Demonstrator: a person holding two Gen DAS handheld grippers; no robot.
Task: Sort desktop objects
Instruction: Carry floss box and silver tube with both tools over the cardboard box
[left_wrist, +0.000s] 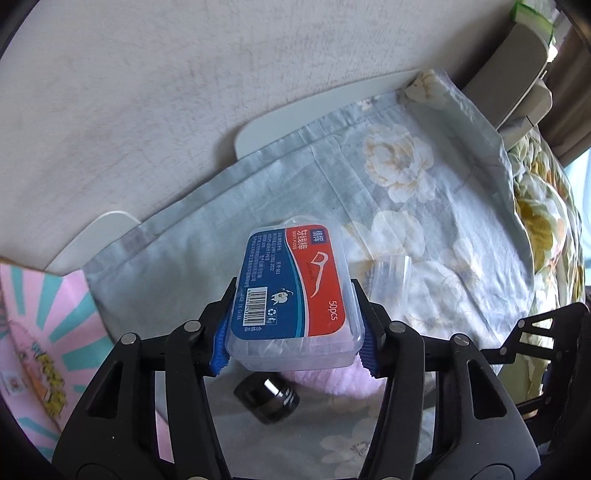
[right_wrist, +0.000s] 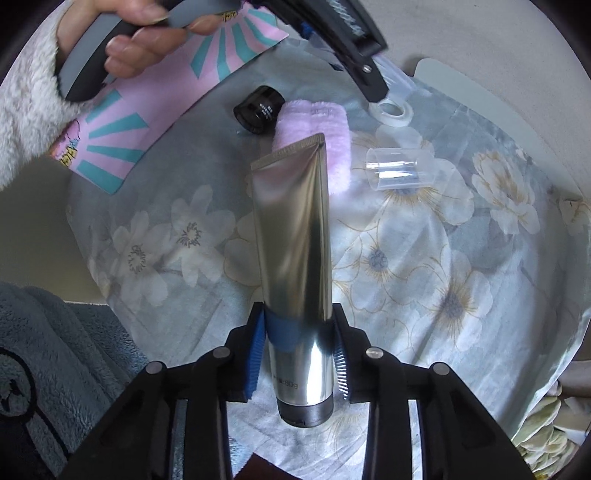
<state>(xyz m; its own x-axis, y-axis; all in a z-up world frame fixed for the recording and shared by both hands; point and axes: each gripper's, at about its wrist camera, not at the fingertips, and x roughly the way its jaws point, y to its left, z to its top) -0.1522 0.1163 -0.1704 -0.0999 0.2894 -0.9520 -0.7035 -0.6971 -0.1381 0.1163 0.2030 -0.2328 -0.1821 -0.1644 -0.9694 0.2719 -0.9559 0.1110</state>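
Observation:
My left gripper (left_wrist: 293, 314) is shut on a clear floss-pick box (left_wrist: 291, 280) with a blue and red label, its blue pads pressing both long sides and holding it above the cloth. In the right wrist view my right gripper (right_wrist: 298, 325) is shut on a silver tube (right_wrist: 291, 229), gripped near its grey cap with the crimped end pointing away. The same view shows a hand (right_wrist: 147, 37) in a white fleecy sleeve holding the left gripper's handle at the top.
On the floral cloth (right_wrist: 424, 277) lie a small black jar (right_wrist: 258, 107), a pink fluffy cloth (right_wrist: 321, 122), a clear plastic cup (right_wrist: 399, 170) and a tape roll (right_wrist: 391, 110). A pink booklet with teal rays (right_wrist: 122, 122) lies at the left. A wall (left_wrist: 184, 92) stands behind.

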